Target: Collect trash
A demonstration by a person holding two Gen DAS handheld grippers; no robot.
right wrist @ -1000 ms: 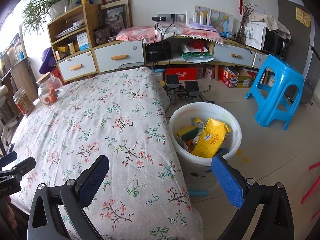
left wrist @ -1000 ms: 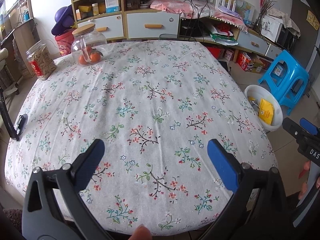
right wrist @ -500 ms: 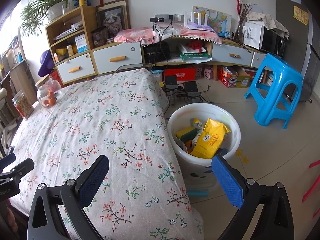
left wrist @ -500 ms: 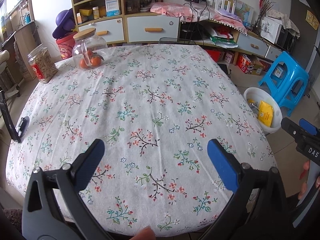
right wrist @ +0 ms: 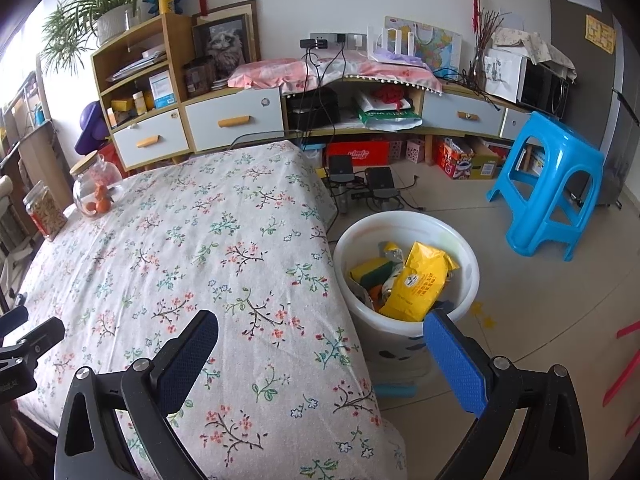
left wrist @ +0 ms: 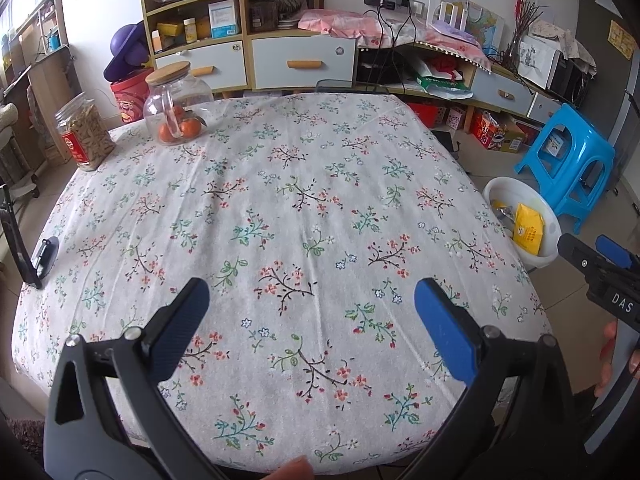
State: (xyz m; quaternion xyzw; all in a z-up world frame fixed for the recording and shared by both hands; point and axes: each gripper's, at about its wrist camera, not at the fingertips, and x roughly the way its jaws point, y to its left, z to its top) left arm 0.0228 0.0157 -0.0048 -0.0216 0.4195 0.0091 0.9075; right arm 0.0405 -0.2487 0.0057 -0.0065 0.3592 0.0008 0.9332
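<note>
At the far left edge of the surface, under its flowered cloth, a small black clamp sits near the rim. Beyond it at the back left corner stands a snack jar with a red label, and just beside that a glass jar with a wooden lid and oranges inside.

The left tool hovers over the near part of the surface, its blue pads spread wide with nothing between them. A fingertip shows at the bottom edge of that view. No trash is visible on the cloth.

Behind the surface runs a low cabinet with white drawers, and a framed cat picture stands on it.

The right tool is held over the near right corner of the surface, also gaping and empty; its left pad is above the cloth and its right pad lies in front of the bin's near rim. In the left view it appears at the right edge, with a hand around its handle.

On the floor just beside the right edge of the surface stands the white bin. The trash lies inside it: a yellow bag leaning on top, a yellow-and-green sponge to its left, and crumpled wrappers between them. Farther right, well apart from the bin, is a blue stool.
</note>
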